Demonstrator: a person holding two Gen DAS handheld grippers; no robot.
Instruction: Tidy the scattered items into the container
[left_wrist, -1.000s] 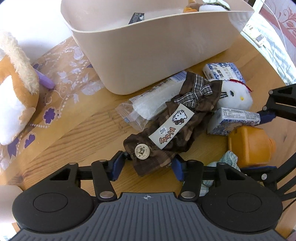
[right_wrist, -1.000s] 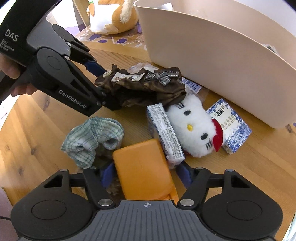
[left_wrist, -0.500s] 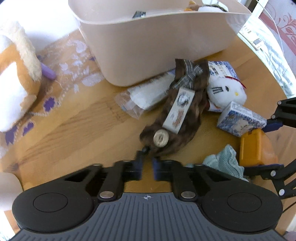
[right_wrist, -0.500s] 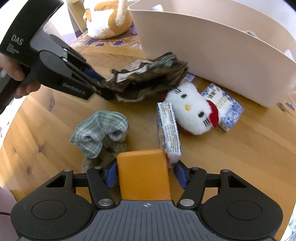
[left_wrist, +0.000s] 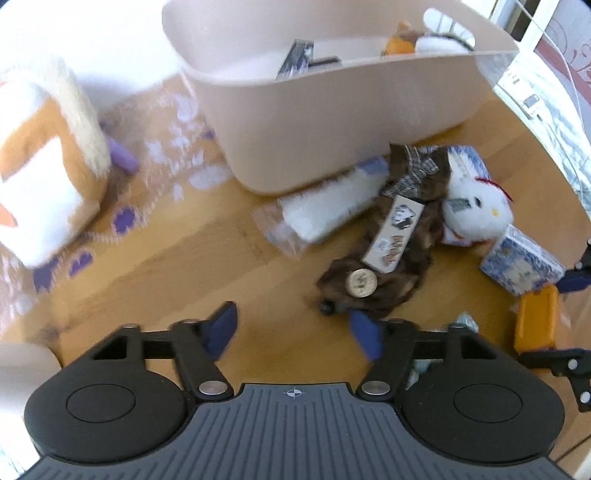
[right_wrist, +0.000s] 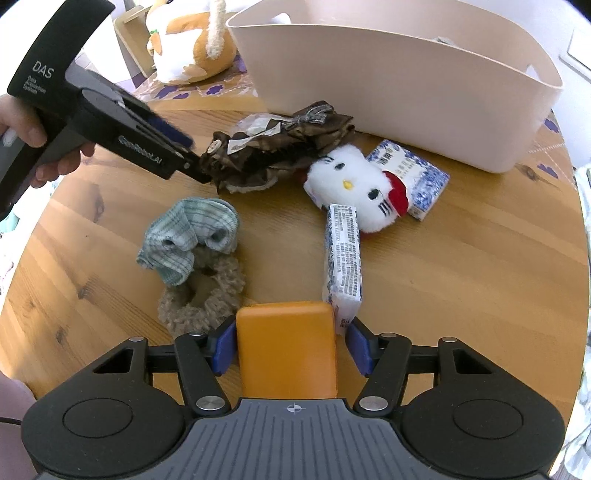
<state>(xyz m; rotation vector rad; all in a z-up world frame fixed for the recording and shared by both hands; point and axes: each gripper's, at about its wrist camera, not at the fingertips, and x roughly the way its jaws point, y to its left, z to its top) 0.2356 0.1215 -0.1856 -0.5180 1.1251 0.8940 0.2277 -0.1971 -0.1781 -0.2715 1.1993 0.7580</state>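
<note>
The beige container (left_wrist: 332, 110) (right_wrist: 406, 92) stands at the back of the wooden table. A brown plaid hair bow (left_wrist: 388, 254) (right_wrist: 273, 155) lies in front of it. My left gripper (left_wrist: 291, 332) is open and empty, its right finger just beside the bow's near end. My right gripper (right_wrist: 290, 350) is shut on an orange block (right_wrist: 286, 354) (left_wrist: 535, 325). A white cat plush (right_wrist: 354, 188) (left_wrist: 476, 210), two blue-white tissue packs (right_wrist: 406, 177) (right_wrist: 343, 266), a green plaid scrunchie (right_wrist: 188, 236) and a beige fuzzy scrunchie (right_wrist: 203, 299) lie scattered nearby.
A clear plastic packet (left_wrist: 317, 214) lies against the container's front. An orange and white plush (left_wrist: 44, 166) (right_wrist: 188, 48) sits on a floral cloth (left_wrist: 147, 177) at the left. The container holds a small plush (left_wrist: 417, 42) and a dark card (left_wrist: 295, 59).
My left gripper closed on the bow's near end and lifted it, then opened; the bow now lies loose on the table. My right gripper closed on the orange block and pulled back with it.
</note>
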